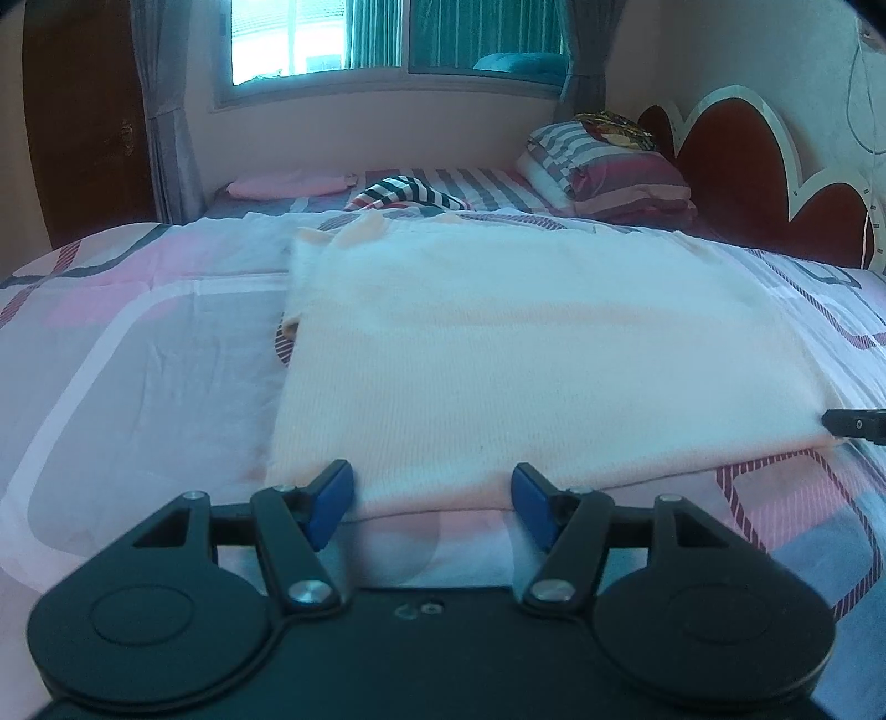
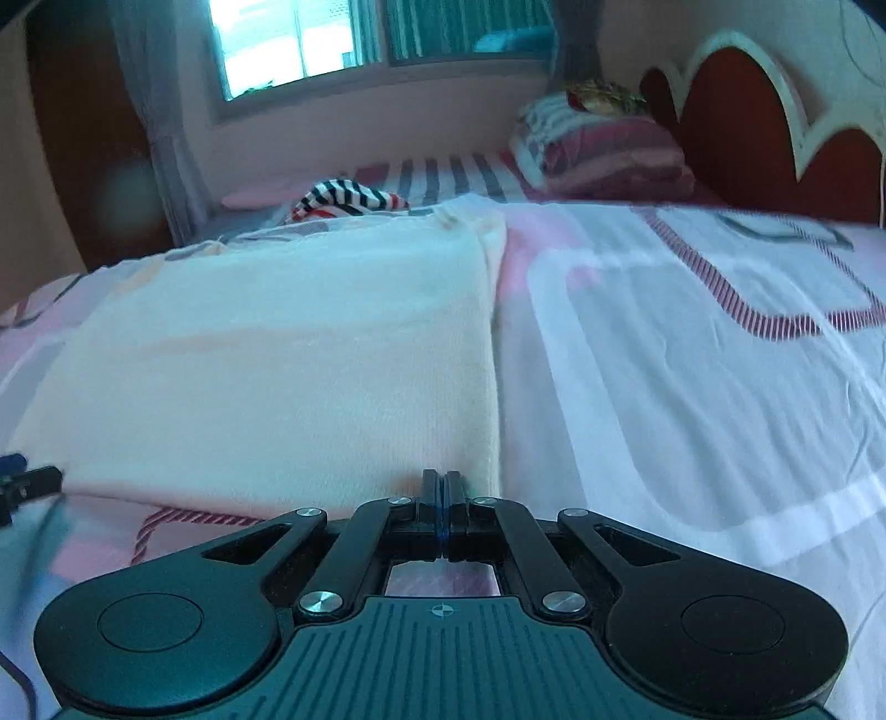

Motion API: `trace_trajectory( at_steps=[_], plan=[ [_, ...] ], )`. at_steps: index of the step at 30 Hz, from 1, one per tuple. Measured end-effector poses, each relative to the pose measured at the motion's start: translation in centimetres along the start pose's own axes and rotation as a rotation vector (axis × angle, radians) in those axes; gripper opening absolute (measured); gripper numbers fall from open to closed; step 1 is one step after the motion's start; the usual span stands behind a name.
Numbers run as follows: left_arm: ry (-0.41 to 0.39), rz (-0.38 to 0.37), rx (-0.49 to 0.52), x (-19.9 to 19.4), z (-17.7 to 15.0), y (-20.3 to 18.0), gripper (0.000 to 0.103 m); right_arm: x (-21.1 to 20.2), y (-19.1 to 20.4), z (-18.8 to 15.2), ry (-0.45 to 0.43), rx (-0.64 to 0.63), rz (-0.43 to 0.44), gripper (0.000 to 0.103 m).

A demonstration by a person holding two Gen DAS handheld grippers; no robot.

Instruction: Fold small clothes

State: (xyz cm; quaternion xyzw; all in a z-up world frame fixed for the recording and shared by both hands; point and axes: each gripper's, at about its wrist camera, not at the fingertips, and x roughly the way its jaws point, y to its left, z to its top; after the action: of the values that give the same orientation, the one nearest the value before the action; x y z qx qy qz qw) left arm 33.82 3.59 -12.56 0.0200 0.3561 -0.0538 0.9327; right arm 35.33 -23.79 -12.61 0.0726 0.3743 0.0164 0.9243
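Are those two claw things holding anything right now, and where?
The right hand-held gripper pinches the cream garment at its near right corner. The left hand-held gripper is open, holding nothing.

I see a pink patterned bedsheet (image 1: 138, 343), striped pillows (image 1: 603, 171) upper right beside a red headboard (image 1: 736, 183), and a window (image 1: 354, 39) top centre.

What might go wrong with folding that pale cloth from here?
The right claw is shut at the pale garment's near corner, while the left claw is open at the near edge. Lifting now could drag it crooked. The right claw's hold looks shallow, so the corner might slip out.
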Motion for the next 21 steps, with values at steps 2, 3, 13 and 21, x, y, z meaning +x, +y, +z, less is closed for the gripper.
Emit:
trace_trajectory(
  at_steps=[2,3,13,21],
  plan=[
    [-0.006,-0.001,0.001,0.0,-0.2,0.0,0.063,-0.1,0.3,0.0,0.006,-0.013,-0.006,0.0],
    [-0.006,-0.001,0.003,0.0,-0.2,0.0,0.063,-0.1,0.3,0.0,0.007,-0.011,-0.005,0.0],
    [0.006,0.01,-0.002,-0.5,-0.1,0.2,0.061,0.2,-0.5,0.4,0.029,-0.005,0.012,0.0],
    [-0.003,0.017,0.004,-0.7,-0.9,0.6,0.06,-0.2,-1.0,-0.2,0.019,0.019,-0.01,0.0]
  ],
)
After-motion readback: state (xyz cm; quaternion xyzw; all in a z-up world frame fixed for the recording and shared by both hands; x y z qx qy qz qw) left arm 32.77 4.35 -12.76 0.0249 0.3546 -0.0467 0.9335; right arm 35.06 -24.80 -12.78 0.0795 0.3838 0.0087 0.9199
